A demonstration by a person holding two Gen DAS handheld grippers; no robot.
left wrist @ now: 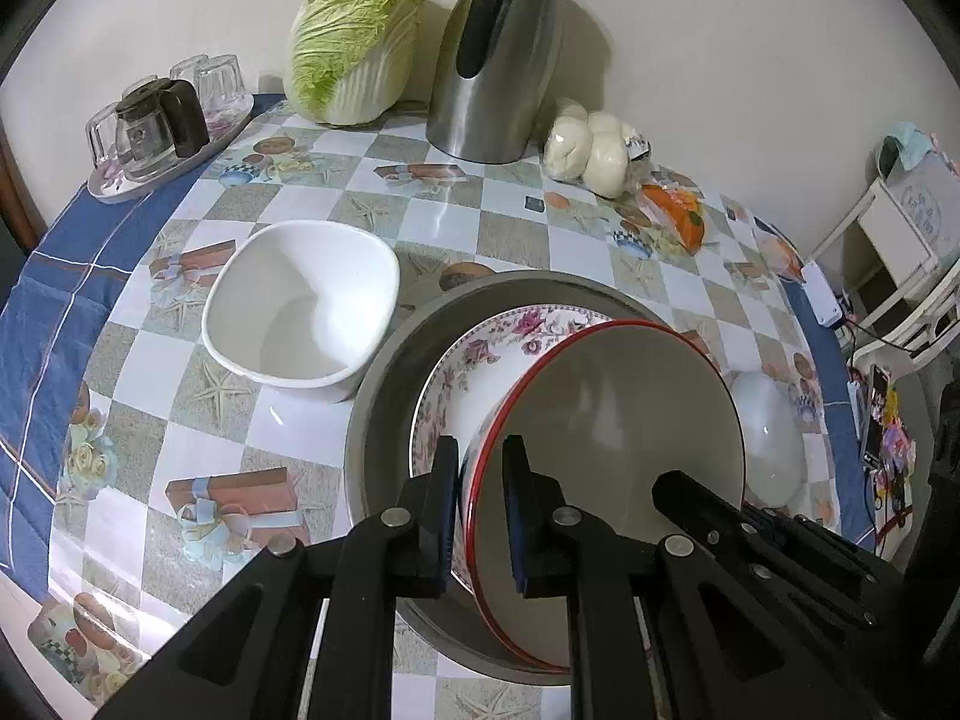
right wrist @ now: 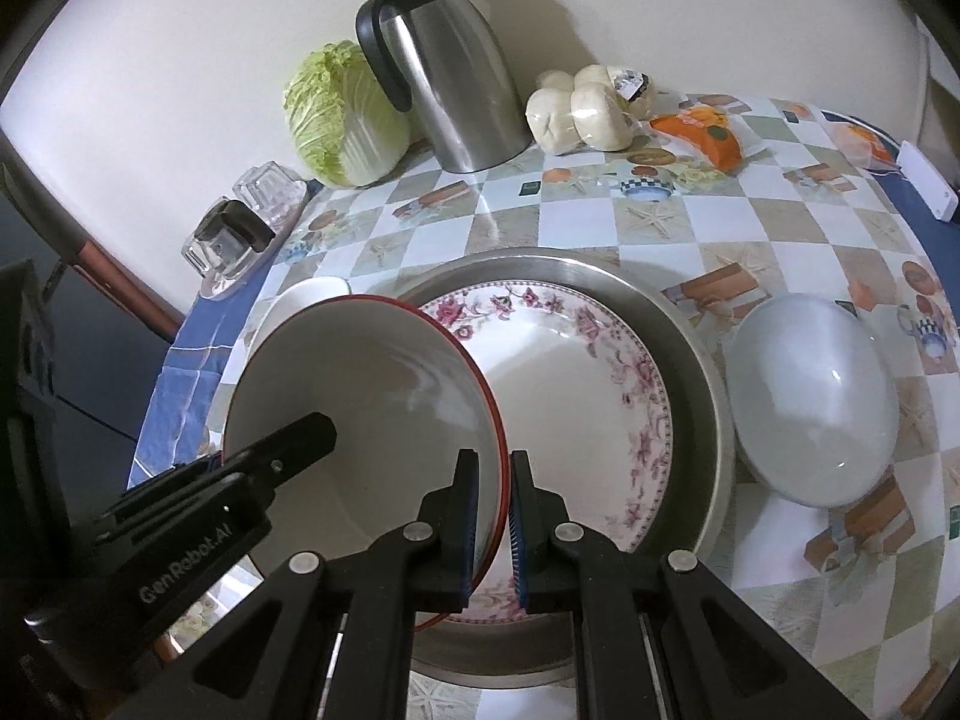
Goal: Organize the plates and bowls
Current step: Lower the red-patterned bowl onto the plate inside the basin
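Observation:
A red-rimmed white bowl [left wrist: 612,420] is held tilted over a floral plate [left wrist: 480,354] that lies in a round metal tray [left wrist: 384,396]. My left gripper [left wrist: 477,468] is shut on the bowl's left rim. My right gripper [right wrist: 493,480] is shut on the opposite rim of the red-rimmed bowl [right wrist: 360,396]. The floral plate [right wrist: 576,384] and metal tray [right wrist: 696,348] lie under it. A square white bowl [left wrist: 300,300] stands left of the tray. An upturned round white bowl [right wrist: 810,396] lies right of the tray.
A steel jug [left wrist: 498,60], a cabbage [left wrist: 354,42] and bagged buns [left wrist: 588,147] stand along the wall. A tray with glasses and a small teapot [left wrist: 156,126] is at the back left. Orange packets [right wrist: 708,132] lie at the back right.

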